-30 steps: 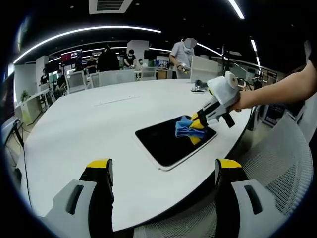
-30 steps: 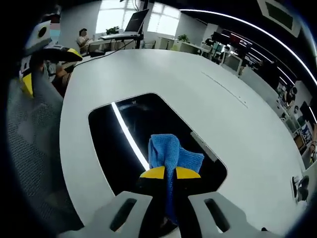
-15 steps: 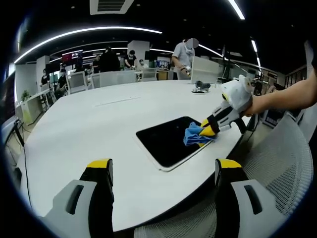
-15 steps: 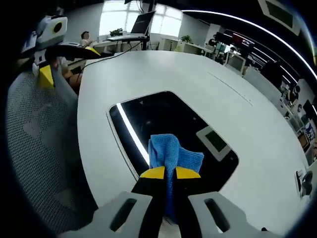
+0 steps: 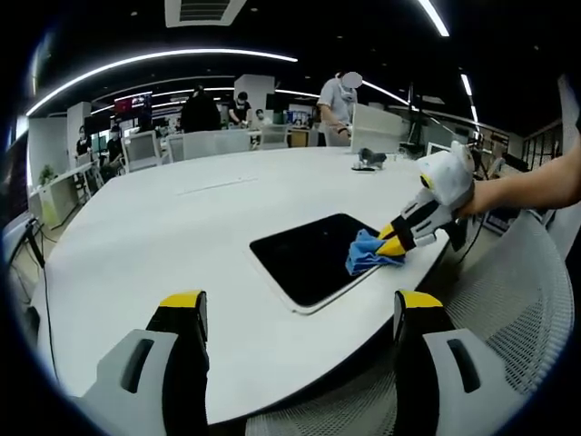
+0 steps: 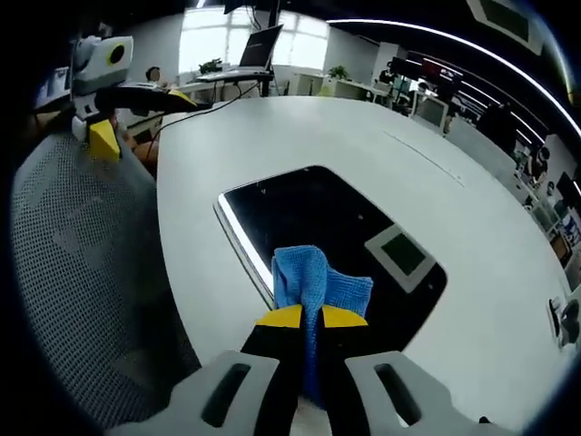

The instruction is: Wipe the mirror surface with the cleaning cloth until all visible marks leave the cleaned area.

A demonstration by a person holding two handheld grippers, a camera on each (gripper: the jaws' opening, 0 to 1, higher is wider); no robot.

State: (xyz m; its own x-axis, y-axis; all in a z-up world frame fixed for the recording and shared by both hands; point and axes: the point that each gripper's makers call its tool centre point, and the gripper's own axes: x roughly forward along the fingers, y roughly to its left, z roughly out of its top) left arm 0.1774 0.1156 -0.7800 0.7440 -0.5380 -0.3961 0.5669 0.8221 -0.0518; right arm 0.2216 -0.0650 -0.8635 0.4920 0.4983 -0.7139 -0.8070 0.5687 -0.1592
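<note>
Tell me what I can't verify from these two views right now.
- Marks on the mirror: right gripper view, its dark glass shows only reflections; left gripper view, too small.
- Mirror under the cloth: hidden by the cloth and right gripper.
- Small dark object far across the table: left gripper view, too small.

We see a dark, rounded-corner mirror (image 5: 313, 256) lying flat near the white desk (image 5: 163, 236) edge, with a bunched blue cleaning cloth (image 6: 313, 280) pressed on its corner, pinched in the right tongs (image 6: 303, 317).
</note>
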